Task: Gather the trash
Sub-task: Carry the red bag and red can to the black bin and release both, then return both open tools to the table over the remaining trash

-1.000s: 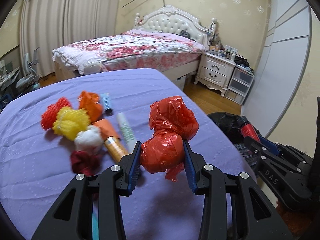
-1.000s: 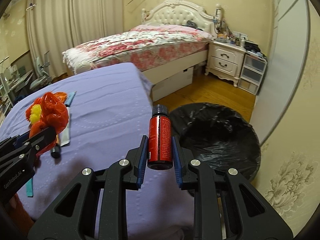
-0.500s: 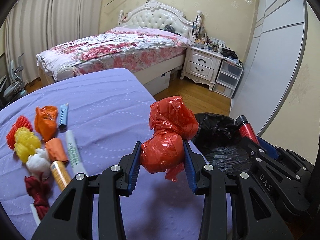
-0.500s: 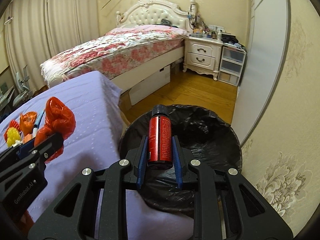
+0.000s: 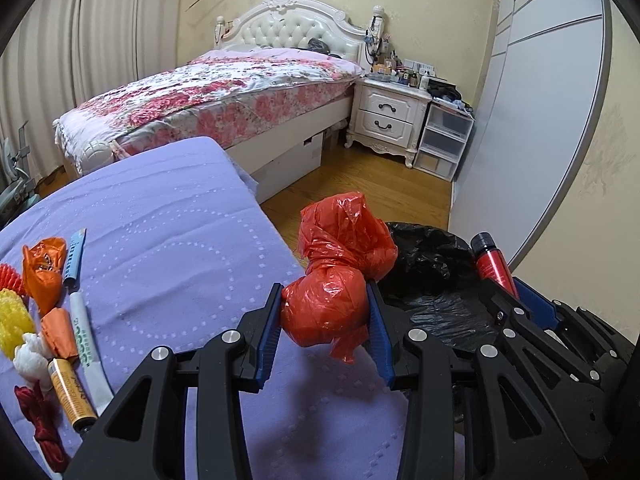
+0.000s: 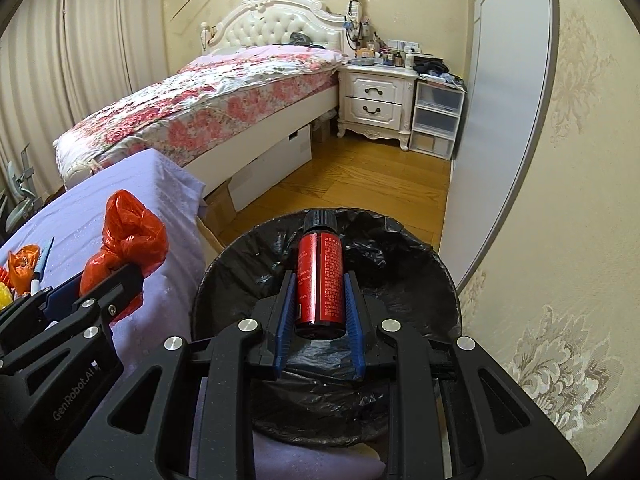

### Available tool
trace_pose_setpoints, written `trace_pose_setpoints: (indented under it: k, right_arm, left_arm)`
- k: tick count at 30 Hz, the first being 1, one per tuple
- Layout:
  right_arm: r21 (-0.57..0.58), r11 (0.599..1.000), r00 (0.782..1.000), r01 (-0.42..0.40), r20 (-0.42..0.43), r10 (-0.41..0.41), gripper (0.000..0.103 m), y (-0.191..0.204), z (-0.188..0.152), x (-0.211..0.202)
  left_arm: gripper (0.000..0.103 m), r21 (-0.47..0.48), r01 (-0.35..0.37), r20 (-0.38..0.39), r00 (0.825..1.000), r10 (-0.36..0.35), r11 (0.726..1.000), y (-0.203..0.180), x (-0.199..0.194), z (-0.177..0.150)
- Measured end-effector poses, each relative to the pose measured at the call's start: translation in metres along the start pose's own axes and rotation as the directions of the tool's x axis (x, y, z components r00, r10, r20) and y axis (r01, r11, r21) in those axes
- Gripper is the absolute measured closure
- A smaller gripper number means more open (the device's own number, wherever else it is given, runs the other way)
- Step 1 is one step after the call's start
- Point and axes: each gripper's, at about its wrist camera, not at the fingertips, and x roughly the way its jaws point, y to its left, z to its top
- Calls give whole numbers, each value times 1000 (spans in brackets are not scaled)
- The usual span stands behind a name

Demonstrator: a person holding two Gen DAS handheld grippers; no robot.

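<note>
At the far left of the purple quilted worktop (image 5: 168, 248), your leftover litter lies in a loose row: a yellow foam fruit net (image 5: 14, 326), a crinkled orange plastic bag (image 5: 42, 270), a slim white tube (image 5: 86, 344) and a gold cylindrical bottle (image 5: 72, 394), with a dark red ribbon (image 5: 38, 420) nearest you. Toward the worktop's right edge, your left hand-held gripper (image 5: 325, 320) is clamped on a knotted red plastic bag (image 5: 334, 284), its blue ribbed pads pressed into the bulging lower lump while the wrinkled top flares free above. Right of that, on the wooden floor just beside the worktop, stands the round trash bin (image 6: 404, 280) lined with glossy black film. Your right hand-held gripper (image 6: 320, 300) squeezes a small red cylindrical bottle (image 6: 320, 276) with a black cap, held over the bin's open mouth.
</note>
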Motion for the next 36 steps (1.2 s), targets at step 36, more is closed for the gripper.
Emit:
trace_pose_setpoints:
  k: [36]
  right_arm:
    - [71, 994, 996, 88, 10, -89, 56, -17, 7, 8]
  left_arm:
    - [28, 14, -49, -37, 998, 50, 999, -12, 29, 6]
